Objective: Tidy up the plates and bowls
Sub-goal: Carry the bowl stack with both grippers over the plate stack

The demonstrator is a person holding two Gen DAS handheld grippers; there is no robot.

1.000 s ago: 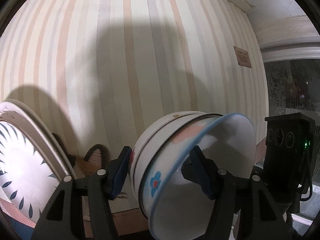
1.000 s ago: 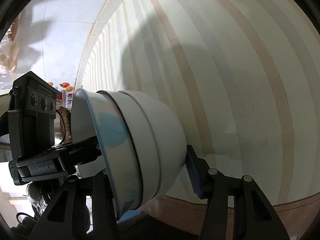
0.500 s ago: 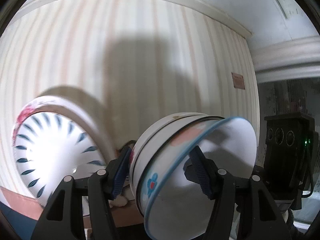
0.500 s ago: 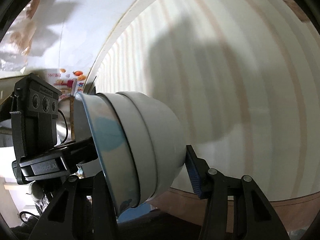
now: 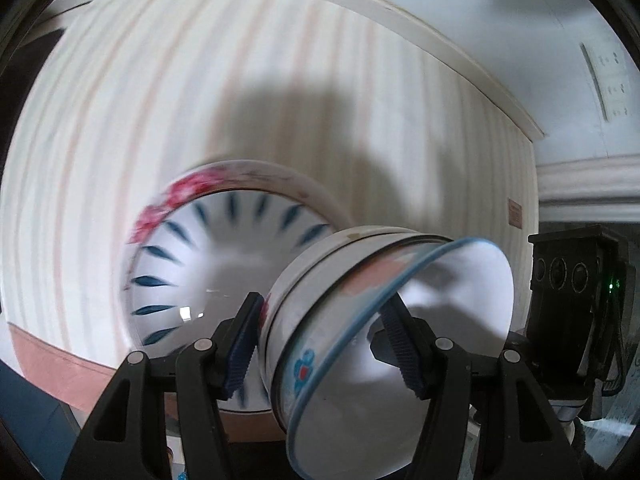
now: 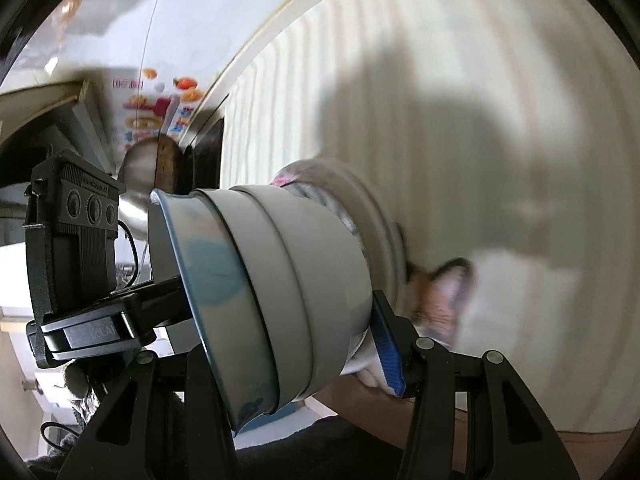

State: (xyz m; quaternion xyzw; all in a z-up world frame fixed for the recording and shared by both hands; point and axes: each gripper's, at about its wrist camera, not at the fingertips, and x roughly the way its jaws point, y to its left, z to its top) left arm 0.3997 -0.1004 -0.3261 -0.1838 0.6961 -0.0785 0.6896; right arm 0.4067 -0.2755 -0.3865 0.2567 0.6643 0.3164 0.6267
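Both grippers hold one stack of nested white bowls in the air, tipped on its side. My left gripper is shut on the stack, one pad under its base, one inside the blue-rimmed top bowl. My right gripper is shut on the same stack from the other side. Behind the stack, a stack of plates with blue petal marks and a red flower rim leans on the striped wall; it also shows in the right wrist view.
The striped wall fills both views, with a brown skirting below. A cat-face object sits by the plates. The other gripper's black camera box is close on the right. A poster hangs far left.
Both grippers with the bowl stack have moved back and tilted up. The plates have come from the left edge toward the middle of the left wrist view and have entered the right wrist view.
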